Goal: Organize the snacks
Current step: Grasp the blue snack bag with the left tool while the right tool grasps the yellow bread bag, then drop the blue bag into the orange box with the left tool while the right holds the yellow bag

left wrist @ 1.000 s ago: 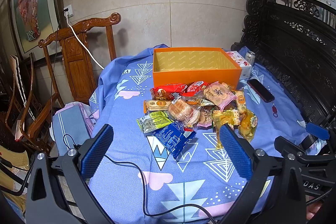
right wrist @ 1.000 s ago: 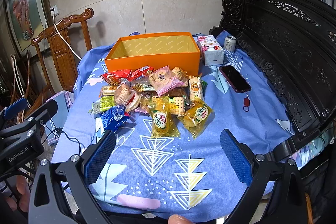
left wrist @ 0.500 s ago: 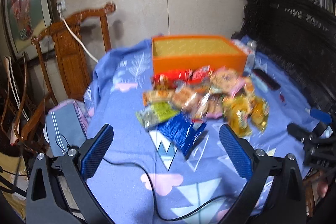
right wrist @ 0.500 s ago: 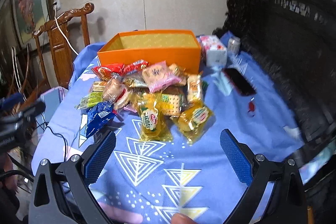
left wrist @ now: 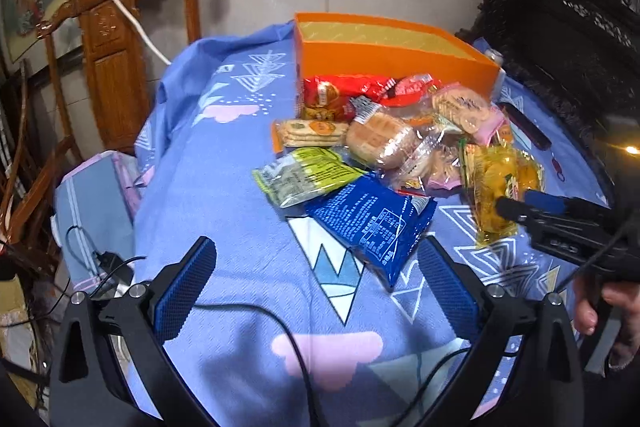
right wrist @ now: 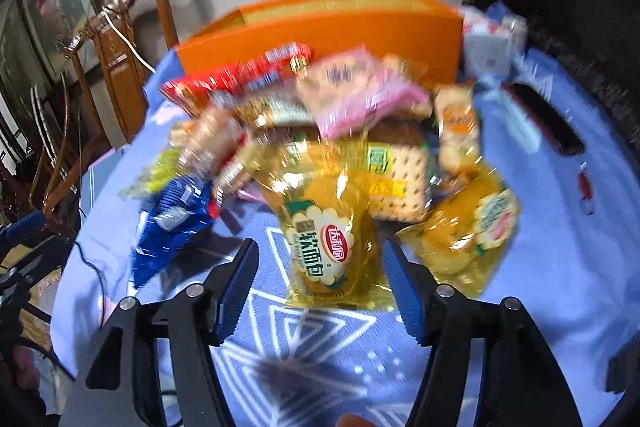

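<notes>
Right tool (right wrist: 320, 267) astride yellow bread packet (right wrist: 320, 227)

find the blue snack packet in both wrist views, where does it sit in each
Left wrist view: the blue snack packet lies at centre, nearest item of the pile, just ahead of the open left gripper.
Right wrist view: the blue snack packet is at left of centre, blurred, on the left edge of the pile.
Shared landmark: the orange box behind the pile in both.
</notes>
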`<state>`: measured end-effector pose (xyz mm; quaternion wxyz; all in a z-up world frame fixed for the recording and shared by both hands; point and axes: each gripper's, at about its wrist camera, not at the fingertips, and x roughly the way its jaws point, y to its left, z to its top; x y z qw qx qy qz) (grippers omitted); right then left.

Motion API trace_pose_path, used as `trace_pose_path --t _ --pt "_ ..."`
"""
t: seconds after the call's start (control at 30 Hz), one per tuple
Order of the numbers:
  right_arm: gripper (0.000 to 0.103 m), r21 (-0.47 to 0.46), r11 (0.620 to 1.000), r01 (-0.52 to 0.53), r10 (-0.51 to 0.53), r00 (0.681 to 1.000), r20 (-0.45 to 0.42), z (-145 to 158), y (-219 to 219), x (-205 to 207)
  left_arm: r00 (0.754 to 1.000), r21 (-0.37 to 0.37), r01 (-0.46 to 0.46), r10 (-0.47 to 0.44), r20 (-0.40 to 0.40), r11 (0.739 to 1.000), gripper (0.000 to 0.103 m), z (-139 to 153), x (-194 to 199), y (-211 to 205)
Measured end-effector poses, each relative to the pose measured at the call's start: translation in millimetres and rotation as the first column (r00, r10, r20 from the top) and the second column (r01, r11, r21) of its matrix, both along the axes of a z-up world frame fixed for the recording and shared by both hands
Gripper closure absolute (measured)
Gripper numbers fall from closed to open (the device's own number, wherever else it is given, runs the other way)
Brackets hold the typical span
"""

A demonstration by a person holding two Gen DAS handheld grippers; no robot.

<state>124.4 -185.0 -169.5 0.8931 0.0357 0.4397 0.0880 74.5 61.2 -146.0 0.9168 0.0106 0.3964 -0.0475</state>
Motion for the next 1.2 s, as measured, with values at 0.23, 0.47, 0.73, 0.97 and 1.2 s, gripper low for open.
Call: trace_pose_path --t 0.23,0.47,0.73,0.97,1.2 --pt "0.067 0.0 1.0 -0.016 0.016 0.998 -0.058 -12.9 -0.6 18.6 0.993 0.069 0.108 -0.104 -0.053 0.992 0.004 -29.1 31.2 -37.8" --pt "0.067 -0.008 0.999 -0.048 0.048 0.998 -0.042 9.2 -5.5 9.4 0.982 0.145 0.167 -0.151 -0.117 0.975 0.004 -66.0 66.8 -63.6" --pt "0.067 0.033 0.999 -0.03 0.031 0.999 -0.034 13.9 -15.3 11.1 0.978 0.163 0.203 -0.191 -0.088 0.966 0.029 -80.1 77.8 -68.0" --pt "0.067 0.043 0.999 -0.029 0.029 0.999 -0.014 20.4 -19.1 7.9 0.975 0.159 0.218 -0.221 0.004 0.963 0.053 -63.4 56.3 -68.5" --pt "0.067 0.052 0.998 -0.021 0.021 1.0 -0.008 20.7 -23.4 2.8 0.972 0.106 0.221 -0.227 0.053 0.97 0.063 -45.3 40.0 -60.9"
